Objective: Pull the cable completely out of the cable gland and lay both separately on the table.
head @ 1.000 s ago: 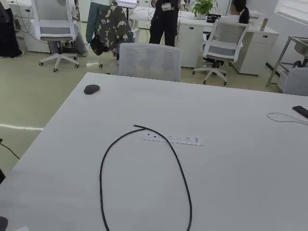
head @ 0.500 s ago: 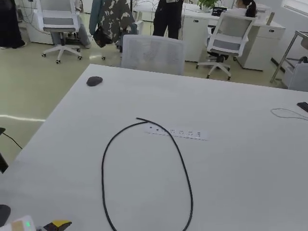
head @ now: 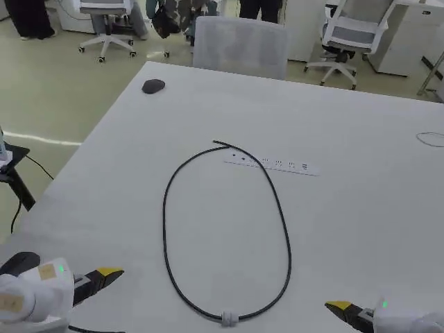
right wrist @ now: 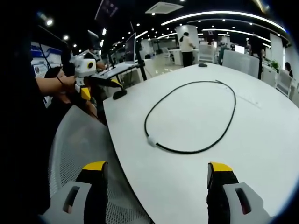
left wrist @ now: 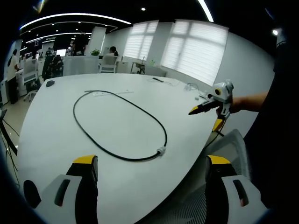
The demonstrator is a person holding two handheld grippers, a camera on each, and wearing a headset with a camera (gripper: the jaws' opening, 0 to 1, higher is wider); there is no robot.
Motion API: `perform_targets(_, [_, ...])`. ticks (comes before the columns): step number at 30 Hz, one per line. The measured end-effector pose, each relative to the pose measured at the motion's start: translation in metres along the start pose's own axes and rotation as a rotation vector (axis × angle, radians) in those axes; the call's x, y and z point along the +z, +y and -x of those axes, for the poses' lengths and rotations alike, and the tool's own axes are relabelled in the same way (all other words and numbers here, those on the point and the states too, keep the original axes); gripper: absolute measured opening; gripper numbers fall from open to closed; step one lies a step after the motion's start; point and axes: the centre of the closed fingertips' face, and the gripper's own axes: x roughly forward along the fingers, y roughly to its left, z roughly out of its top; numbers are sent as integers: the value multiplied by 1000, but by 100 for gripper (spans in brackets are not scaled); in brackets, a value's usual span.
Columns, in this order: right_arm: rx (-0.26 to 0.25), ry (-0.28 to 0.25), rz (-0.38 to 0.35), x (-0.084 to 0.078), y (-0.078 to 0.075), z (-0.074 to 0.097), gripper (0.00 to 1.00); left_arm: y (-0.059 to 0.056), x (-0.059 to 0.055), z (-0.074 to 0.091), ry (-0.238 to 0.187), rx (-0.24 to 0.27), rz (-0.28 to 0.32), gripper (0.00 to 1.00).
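A black cable (head: 166, 208) lies in a large oval loop on the white table (head: 361, 208). A small white cable gland (head: 228, 320) is threaded on it at the near end of the loop. The gland also shows in the left gripper view (left wrist: 160, 150) and the right gripper view (right wrist: 151, 140). My left gripper (head: 104, 277) hovers at the table's near-left corner, open and holding nothing. My right gripper (head: 341, 309) is at the near-right edge, open too. Both are a good way from the gland.
A white power strip (head: 270, 164) lies flat just beyond the far end of the loop. A dark mouse (head: 153, 86) sits at the far left corner. A thin white wire (head: 430, 139) lies at the right edge. Office chairs (head: 239, 45) stand behind the table.
The head camera has tilted down, bringing the near end of the loop, the gland and both grippers into view. The cable has not moved on the table.
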Motion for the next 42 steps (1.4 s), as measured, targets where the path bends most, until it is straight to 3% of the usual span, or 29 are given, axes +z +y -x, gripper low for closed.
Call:
perform_targets(6, [7,15,33,6,-3,-7,84,5,-5,-1,2,17,29,94])
perform_targets(10, [-2,-12,34,19,-6,-11,80,0,5,0,-52,-3,65,93])
perform_targets(14, [-4,-21,48,25,-8,-17,80,1,2,0,-22,7,35,93])
perform_targets(22, [16,27,123,27,-4,-35,76,1,-10,-2,11,5,1,94])
perform_targets(27, [31,73,171,26,-2,-52,74,3,-18,-4,19,6,20,94])
perform_targets(34, [66,119,236,28,2,-71,70,-2,-18,-5,20,-3,29,93])
perform_targets(42, [110,178,293,27,5,-93,63,1,-22,-4,25,-7,33,93])
